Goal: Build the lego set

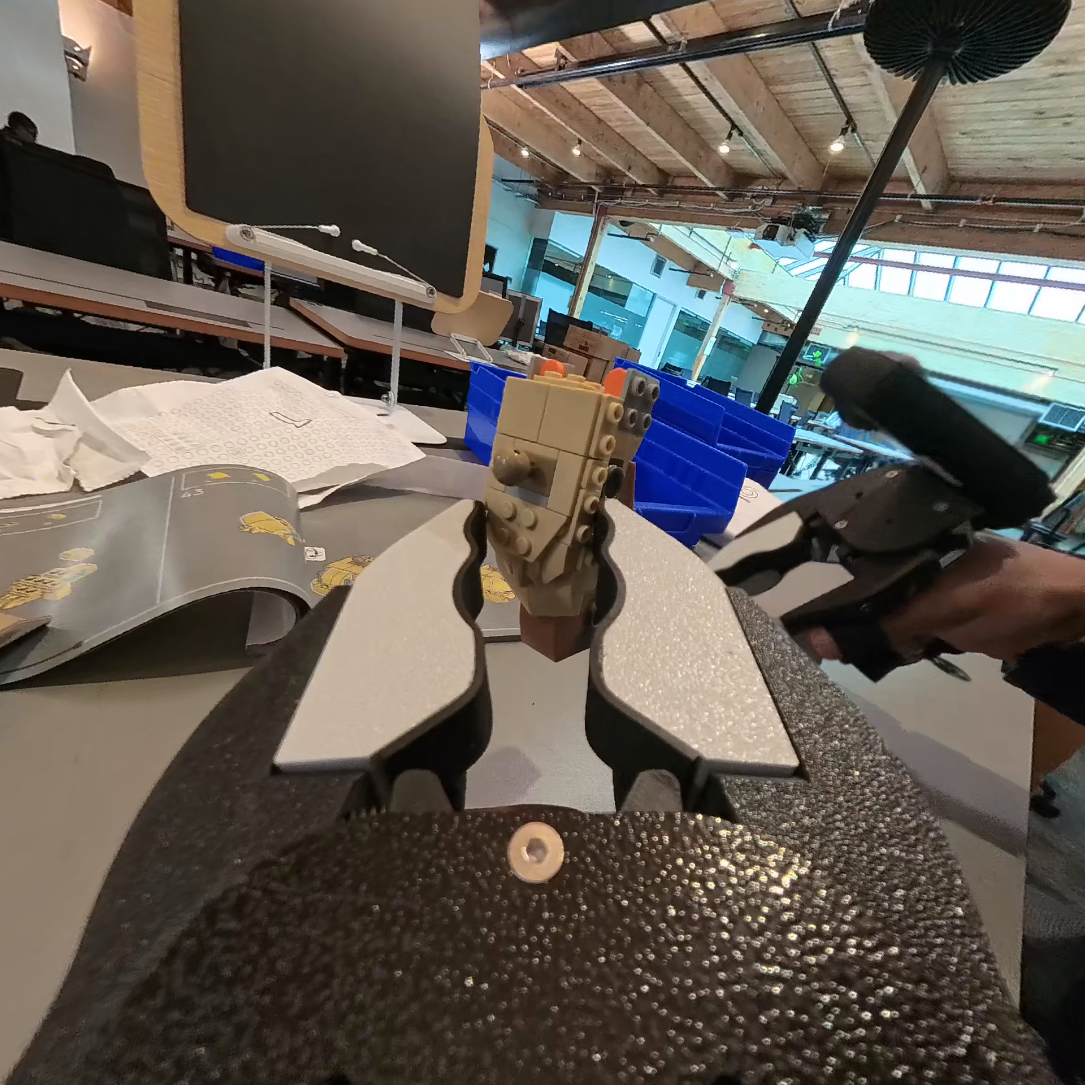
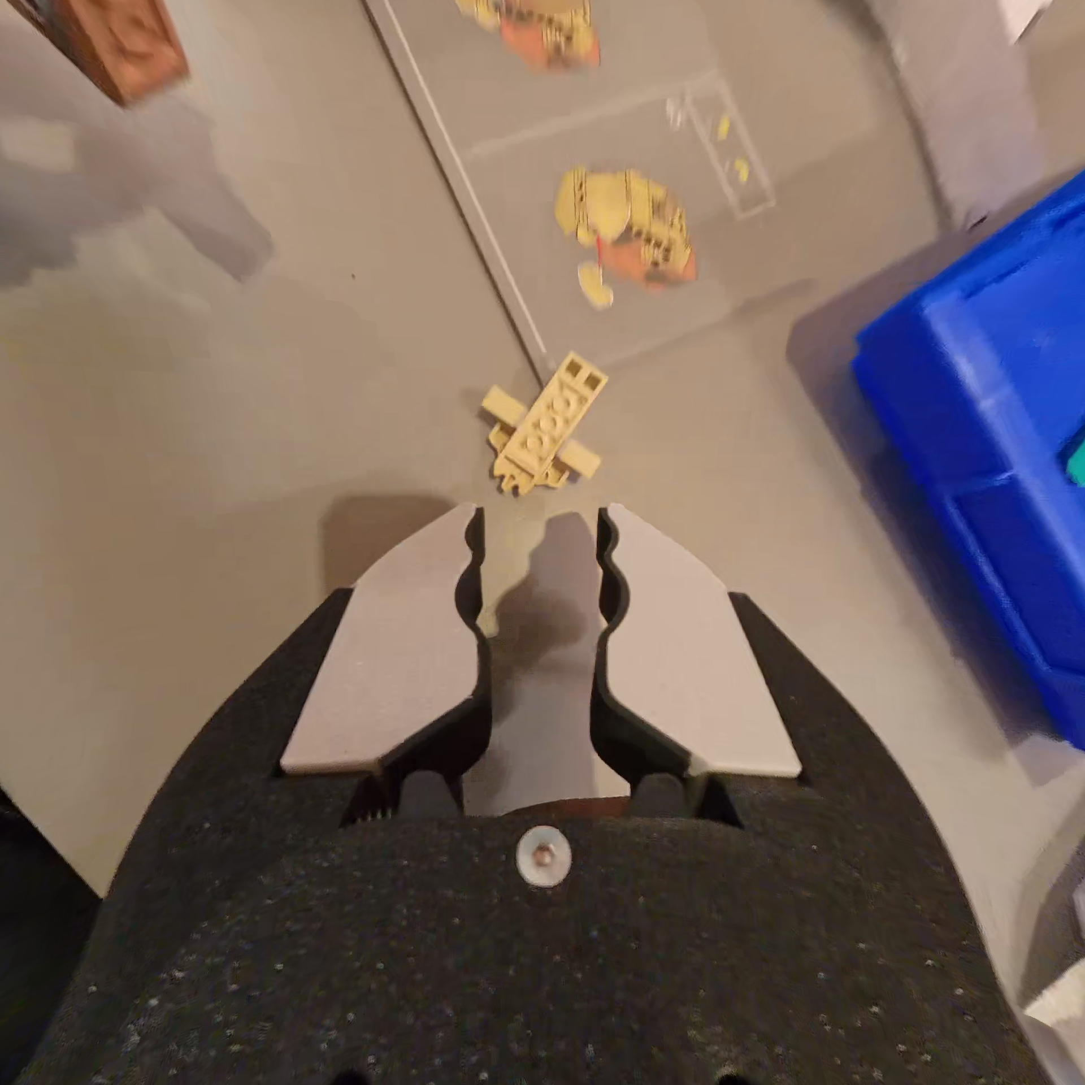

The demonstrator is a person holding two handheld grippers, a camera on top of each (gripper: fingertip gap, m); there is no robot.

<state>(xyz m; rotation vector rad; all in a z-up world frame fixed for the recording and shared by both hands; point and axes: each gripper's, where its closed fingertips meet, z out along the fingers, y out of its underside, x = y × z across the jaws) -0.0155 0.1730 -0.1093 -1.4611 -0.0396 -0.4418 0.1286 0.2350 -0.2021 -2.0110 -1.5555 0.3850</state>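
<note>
Left gripper (image 1: 543,563): pinching a tan brick-built assembly (image 1: 552,469), pads pressed on both flanks of its lower half; brown base block poking out below, orange studs and a small grey plate up top at 12 to 1 o'clock. Held upright and clear of the grey table (image 1: 88,792), prob. so its studded faces stay reachable from the side.

At 9 o'clock of the assembly: open instruction booklet (image 1: 147,546), pages curled; crumpled white paper (image 1: 246,423) beyond it at approx. 10 o'clock. Blue bins (image 1: 693,464) just behind at 2 o'clock. Dark framed panel on a stand at 11.

Right gripper (image 2: 540,522): fingers spread, nothing between them, only table and shadow. Pointing down at a small tan plate piece (image 2: 546,425) with a crossbar, lying flat just past the fingertips at 12 o'clock, not touching them. Booklet page edge right beside the piece; blue bin (image 2: 986,469) at 3 o'clock. View motion-blurred, so exact make-up of that piece hard to tell.

Seen from the left side, right gripper at 3 o'clock, a hand around its handle.
</note>
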